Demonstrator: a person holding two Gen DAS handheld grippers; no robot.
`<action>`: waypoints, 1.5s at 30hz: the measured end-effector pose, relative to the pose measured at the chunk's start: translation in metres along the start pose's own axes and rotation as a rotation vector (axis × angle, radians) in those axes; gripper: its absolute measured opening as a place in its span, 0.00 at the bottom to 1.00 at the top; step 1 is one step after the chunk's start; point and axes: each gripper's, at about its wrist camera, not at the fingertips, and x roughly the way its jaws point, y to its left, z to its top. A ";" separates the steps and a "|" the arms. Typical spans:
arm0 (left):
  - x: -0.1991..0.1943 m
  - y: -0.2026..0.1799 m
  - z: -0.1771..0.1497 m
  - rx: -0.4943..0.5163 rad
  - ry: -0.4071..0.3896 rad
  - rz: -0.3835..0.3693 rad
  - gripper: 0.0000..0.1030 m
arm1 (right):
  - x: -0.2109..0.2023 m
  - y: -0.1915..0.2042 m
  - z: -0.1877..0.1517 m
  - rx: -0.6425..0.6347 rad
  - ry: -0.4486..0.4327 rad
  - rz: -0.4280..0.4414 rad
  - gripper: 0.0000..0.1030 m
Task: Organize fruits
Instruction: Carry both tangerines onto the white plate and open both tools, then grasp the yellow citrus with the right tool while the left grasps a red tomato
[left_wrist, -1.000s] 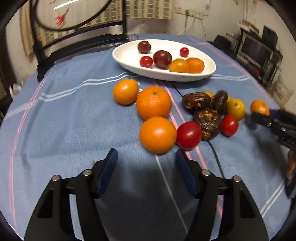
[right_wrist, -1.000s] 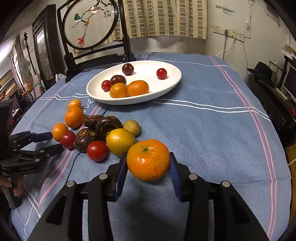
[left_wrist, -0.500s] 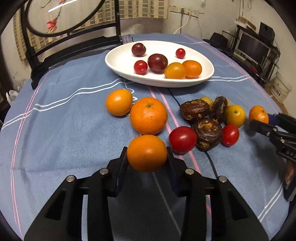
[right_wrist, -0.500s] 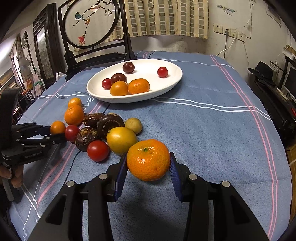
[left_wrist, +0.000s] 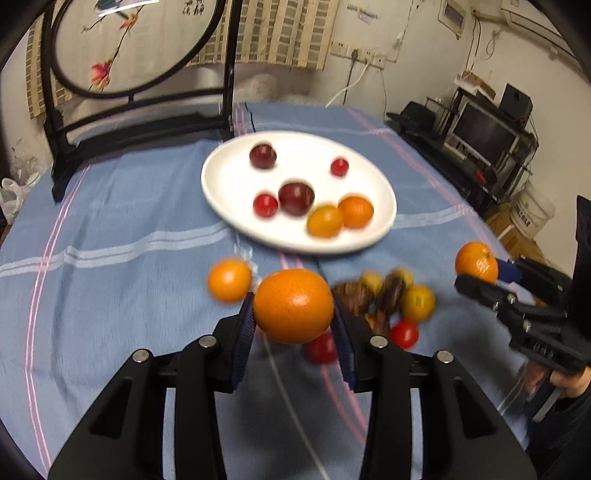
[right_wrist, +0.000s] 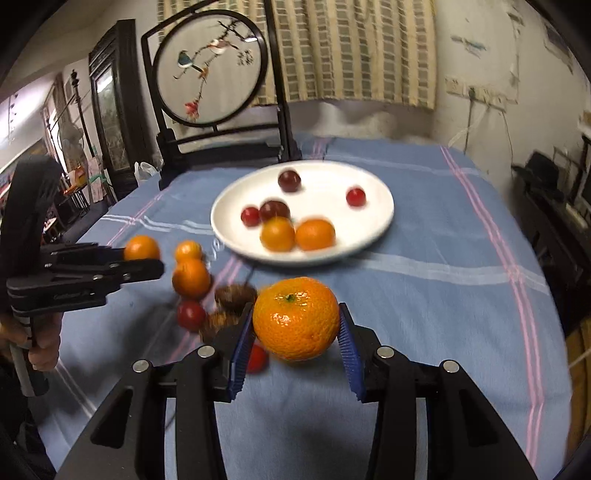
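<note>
My left gripper (left_wrist: 293, 325) is shut on a smooth orange (left_wrist: 293, 305) and holds it above the blue cloth. My right gripper (right_wrist: 295, 332) is shut on a dimpled mandarin (right_wrist: 296, 318), also lifted; it shows in the left wrist view (left_wrist: 476, 263) too. A white oval plate (left_wrist: 229, 192) lies beyond with several plums, cherry tomatoes and small oranges; it also shows in the right wrist view (right_wrist: 380, 206). Loose fruit stays on the cloth: an orange (left_wrist: 229, 280), dark wrinkled fruits (left_wrist: 354, 297), a yellow fruit (left_wrist: 417, 302) and red tomatoes (left_wrist: 404, 334).
A black framed round screen (right_wrist: 207, 66) stands at the table's far edge. A thin black cable (left_wrist: 291, 406) runs across the cloth under the fruit pile. Shelves with electronics (left_wrist: 487, 136) stand to the right of the table.
My left gripper closed on the orange and lifted it off the cloth. My right gripper rose with the mandarin. Both views tilted up toward the plate.
</note>
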 end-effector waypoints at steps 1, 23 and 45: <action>0.002 0.002 0.008 -0.005 -0.010 0.002 0.38 | 0.003 0.001 0.007 -0.005 -0.004 0.001 0.42; 0.121 0.046 0.099 -0.138 0.058 0.052 0.39 | 0.137 -0.036 0.080 0.121 0.104 -0.002 0.44; 0.043 0.028 0.043 -0.150 -0.044 0.043 0.84 | 0.064 -0.032 0.029 0.134 0.078 0.015 0.58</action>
